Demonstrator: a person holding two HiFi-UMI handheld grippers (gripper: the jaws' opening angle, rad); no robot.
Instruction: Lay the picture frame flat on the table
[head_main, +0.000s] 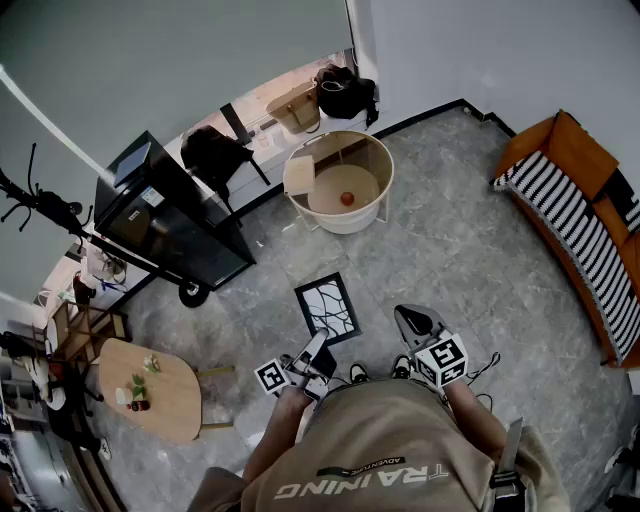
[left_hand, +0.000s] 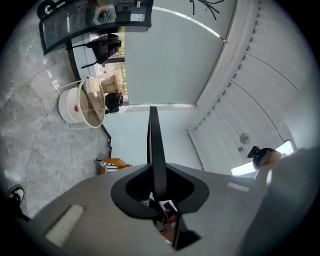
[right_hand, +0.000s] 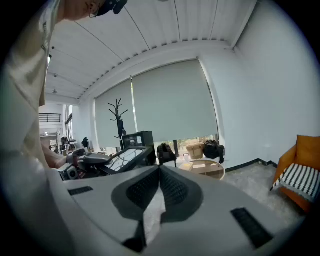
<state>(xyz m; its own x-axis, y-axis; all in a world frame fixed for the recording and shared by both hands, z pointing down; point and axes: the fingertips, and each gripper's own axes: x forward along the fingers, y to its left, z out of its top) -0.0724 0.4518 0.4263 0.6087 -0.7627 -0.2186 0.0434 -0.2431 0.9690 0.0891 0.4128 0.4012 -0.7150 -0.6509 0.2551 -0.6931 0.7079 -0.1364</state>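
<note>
Soft, even daylight fills the room. In the head view the brightest patch is the window strip (head_main: 268, 95) under the blind (head_main: 150, 60) at twelve o'clock, slightly washed out. Shadows on the floor (head_main: 450, 260) are faint and diffuse, and the wide lens bows the walls toward the rim.

Both gripper views are round with black corners. In the left gripper view the picture frame (left_hand: 154, 145) is a dark, backlit edge against the pale blind. The left claw (left_hand: 156, 175) looks soft, close to the lens, and a blown-out light (left_hand: 247, 169) glares at four o'clock.

In the right gripper view the right claw (right_hand: 160, 172) is mildly blurred, and a sleeve (right_hand: 25, 125) smears at nine o'clock.
</note>
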